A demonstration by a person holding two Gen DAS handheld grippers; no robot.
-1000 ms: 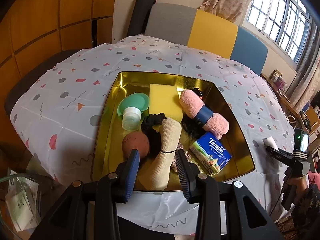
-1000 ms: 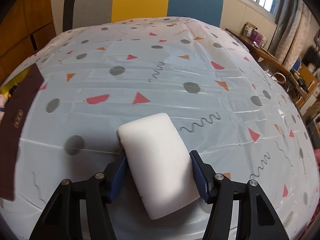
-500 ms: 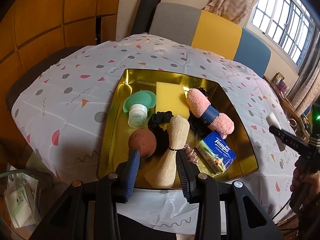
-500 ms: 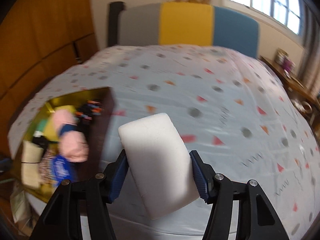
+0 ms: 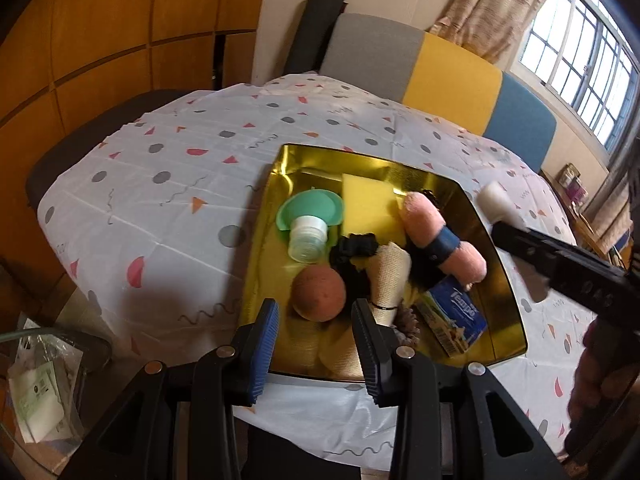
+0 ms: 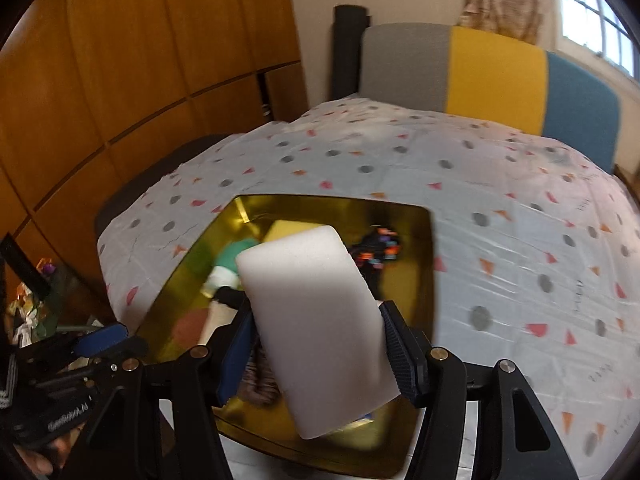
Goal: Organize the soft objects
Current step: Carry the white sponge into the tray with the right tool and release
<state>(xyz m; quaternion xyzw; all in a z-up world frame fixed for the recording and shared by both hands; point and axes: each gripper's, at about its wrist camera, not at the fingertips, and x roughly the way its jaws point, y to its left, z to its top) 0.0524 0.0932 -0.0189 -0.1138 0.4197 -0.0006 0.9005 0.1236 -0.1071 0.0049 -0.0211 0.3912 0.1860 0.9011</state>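
Left wrist view: my left gripper [image 5: 316, 338] hangs over the near edge of the gold tray [image 5: 504, 280], its jaws parted with nothing between them. Just beyond my fingertips lie a brown ball [image 5: 319, 293] and a beige rolled cloth [image 5: 390, 278]. Farther in sit a green lid [image 5: 316, 208] with a clear cup [image 5: 307, 238] on its near side, a yellow sponge [image 5: 366, 204] and a black scrunchie [image 5: 354, 246]. A pink rolled towel [image 5: 442, 236] bound with a blue band lies toward the right, and a blue Tempo tissue pack [image 5: 456, 316] lies at the near right. The tray rests on a white patterned tablecloth [image 5: 160, 200]. At the right my other tool reaches in over the tray's right edge, the white sponge [image 5: 500, 206] at its tip.

Right wrist view: my right gripper [image 6: 316, 342] is clamped on the white sponge [image 6: 316, 320], pads pressed to its two long sides. The sponge is in the air above the gold tray [image 6: 420, 240], tilted. The tray's contents are blurred behind it. My left gripper [image 6: 100, 338] shows at the near left edge.
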